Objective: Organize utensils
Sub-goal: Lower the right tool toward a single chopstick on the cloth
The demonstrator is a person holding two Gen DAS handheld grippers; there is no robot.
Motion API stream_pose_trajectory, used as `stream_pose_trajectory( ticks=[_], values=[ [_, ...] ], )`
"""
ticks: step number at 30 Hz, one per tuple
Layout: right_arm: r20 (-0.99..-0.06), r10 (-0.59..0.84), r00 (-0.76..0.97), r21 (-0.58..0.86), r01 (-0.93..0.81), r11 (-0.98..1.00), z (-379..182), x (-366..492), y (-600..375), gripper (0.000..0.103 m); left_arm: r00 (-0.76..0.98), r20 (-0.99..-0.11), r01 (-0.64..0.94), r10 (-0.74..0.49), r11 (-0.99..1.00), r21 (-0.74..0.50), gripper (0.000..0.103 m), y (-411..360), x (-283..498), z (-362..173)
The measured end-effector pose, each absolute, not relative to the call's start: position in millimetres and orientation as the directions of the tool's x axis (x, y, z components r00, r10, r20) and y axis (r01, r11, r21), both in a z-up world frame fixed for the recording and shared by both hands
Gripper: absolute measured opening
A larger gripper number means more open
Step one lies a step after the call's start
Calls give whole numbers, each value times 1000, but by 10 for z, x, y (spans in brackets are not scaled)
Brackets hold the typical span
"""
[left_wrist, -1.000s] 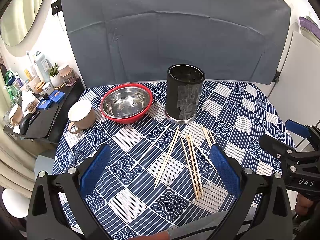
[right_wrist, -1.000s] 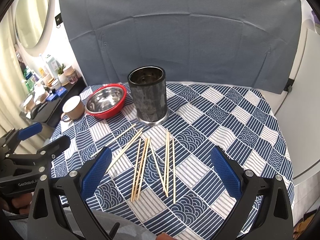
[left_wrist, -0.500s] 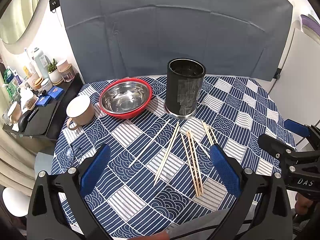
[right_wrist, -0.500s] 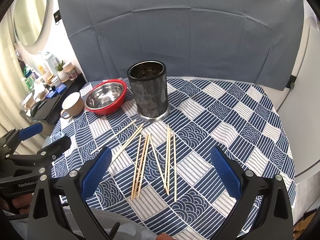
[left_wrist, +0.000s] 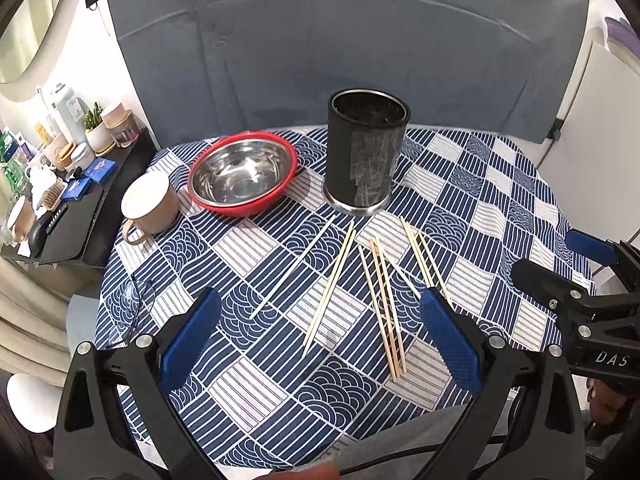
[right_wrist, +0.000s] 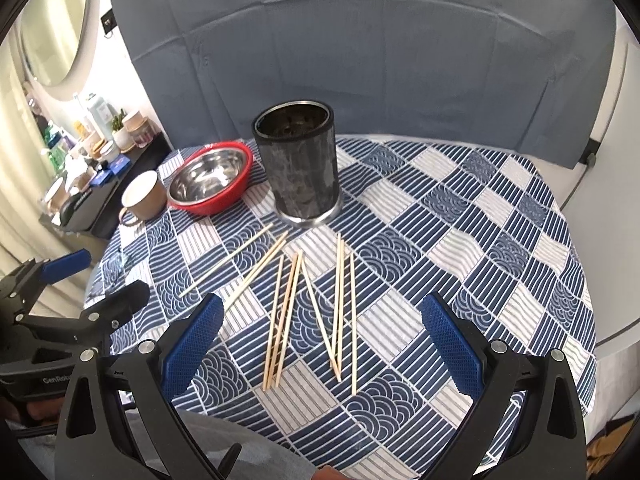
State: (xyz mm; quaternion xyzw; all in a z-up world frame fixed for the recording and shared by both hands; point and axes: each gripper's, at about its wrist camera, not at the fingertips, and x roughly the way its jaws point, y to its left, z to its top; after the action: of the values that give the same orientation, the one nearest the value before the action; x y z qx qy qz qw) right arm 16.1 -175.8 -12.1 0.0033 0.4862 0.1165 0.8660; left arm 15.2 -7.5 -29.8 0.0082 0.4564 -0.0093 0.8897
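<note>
Several wooden chopsticks (left_wrist: 384,296) lie scattered on the blue patterned tablecloth (left_wrist: 256,384), in front of a tall black utensil holder (left_wrist: 366,156). They also show in the right wrist view (right_wrist: 288,312), below the holder (right_wrist: 300,164). My left gripper (left_wrist: 320,340) is open and empty, hovering above the near part of the table. My right gripper (right_wrist: 320,344) is open and empty too, above the chopsticks' near ends. Each gripper shows at the other view's edge: the right one (left_wrist: 576,280), the left one (right_wrist: 80,288).
A steel bowl with a red rim (left_wrist: 244,176) and a beige mug (left_wrist: 148,204) stand left of the holder. A dark side shelf with bottles and jars (left_wrist: 60,184) is beyond the table's left edge. A grey backdrop (left_wrist: 344,52) hangs behind.
Both grippers have moved slightly forward and up; the table objects sit a little lower and closer in view. Nothing on the table has moved.
</note>
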Motion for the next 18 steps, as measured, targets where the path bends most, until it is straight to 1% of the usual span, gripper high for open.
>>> stream_pose_trajectory(
  ticks=[13, 18],
  values=[
    [-892, 210, 401, 151, -175, 973, -433, 274, -1801, 95, 484, -875, 1, -14, 1000, -15, 97, -5, 247, -584],
    [-904, 213, 371, 165, -157, 974, -592, 316, -1827, 95, 436, -900, 13, -5, 1000, 1, 97, -15, 299, -766]
  ],
)
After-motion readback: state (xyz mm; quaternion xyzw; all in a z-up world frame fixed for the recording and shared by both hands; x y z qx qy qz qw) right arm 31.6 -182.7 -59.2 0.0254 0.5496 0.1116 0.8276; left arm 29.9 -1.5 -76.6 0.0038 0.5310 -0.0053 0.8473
